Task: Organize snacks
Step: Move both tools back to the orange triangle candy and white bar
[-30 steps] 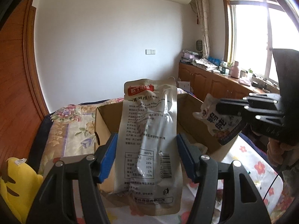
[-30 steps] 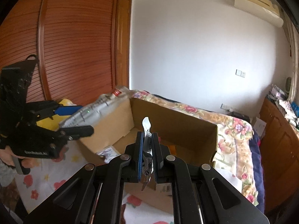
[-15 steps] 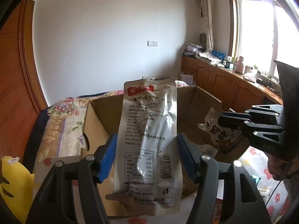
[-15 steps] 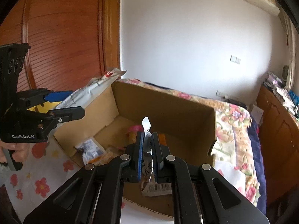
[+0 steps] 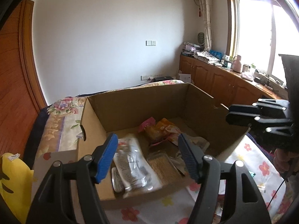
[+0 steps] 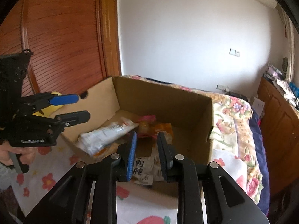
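Both hand-held grippers are hanging over the cardboard box (image 5: 129, 110), holding nothing. Left hand-held gripper (image 5: 147, 149) is gaping wide above the white snack pouch (image 5: 132, 164); right hand-held gripper (image 6: 146, 149) is parted narrower, duck snack packet (image 6: 143, 169) lying right below it.

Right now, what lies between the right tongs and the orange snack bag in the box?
In the right wrist view, bare box floor between the right tongs and the orange snack bag.

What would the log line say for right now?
left gripper: open, empty | right gripper: open, empty | white snack pouch: in cardboard box | small white packet: in box
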{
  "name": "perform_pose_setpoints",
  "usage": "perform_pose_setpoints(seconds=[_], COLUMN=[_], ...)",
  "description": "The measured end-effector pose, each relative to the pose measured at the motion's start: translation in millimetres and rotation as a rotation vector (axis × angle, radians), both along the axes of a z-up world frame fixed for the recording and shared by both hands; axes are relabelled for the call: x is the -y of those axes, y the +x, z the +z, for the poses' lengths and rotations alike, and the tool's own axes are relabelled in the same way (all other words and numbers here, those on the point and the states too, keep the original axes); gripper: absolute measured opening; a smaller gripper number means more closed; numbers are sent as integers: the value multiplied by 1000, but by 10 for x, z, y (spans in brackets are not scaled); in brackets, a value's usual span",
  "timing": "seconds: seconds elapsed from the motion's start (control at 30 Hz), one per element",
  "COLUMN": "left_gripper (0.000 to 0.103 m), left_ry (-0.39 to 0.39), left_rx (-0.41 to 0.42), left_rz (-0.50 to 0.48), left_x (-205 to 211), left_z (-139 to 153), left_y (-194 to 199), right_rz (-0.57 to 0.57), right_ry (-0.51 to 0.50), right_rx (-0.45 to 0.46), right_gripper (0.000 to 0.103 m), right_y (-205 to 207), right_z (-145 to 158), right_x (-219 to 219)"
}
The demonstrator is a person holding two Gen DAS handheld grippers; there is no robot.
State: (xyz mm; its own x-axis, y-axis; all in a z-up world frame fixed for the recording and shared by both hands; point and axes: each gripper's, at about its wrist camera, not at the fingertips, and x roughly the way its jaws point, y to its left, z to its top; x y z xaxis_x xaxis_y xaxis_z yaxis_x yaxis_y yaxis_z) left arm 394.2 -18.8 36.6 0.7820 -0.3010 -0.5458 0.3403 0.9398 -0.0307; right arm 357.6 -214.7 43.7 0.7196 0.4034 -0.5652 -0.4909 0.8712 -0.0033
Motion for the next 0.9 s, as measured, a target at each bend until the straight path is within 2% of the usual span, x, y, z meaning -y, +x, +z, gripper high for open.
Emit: perform_pose_setpoints(seconds=[0.17,0.3,0.6,0.73,0.9], left_gripper=[67,67,67,67,67], left_ry=[9,34,60,61,55], left_rx=[18,32,17,-23,-92], left_rz=[-17,-44,-102,-115,-123], left_x=[38,94,251,319,349], left_z=[50,51,-108,-273,-555], left_y=[-323,-608,-1077,-1191,-1273], right_rz=[-3,-33,-134,-163,-167], right_ry=[4,8,15,31,24], right_rx=[10,-5,-99,-151,-219], right_gripper=[22,24,27,33,34], right_y=[-359,-662,-1132,-1216,-1316], right_z=[198,184,-216,-396,-690], right_x=[131,308,686,810,876])
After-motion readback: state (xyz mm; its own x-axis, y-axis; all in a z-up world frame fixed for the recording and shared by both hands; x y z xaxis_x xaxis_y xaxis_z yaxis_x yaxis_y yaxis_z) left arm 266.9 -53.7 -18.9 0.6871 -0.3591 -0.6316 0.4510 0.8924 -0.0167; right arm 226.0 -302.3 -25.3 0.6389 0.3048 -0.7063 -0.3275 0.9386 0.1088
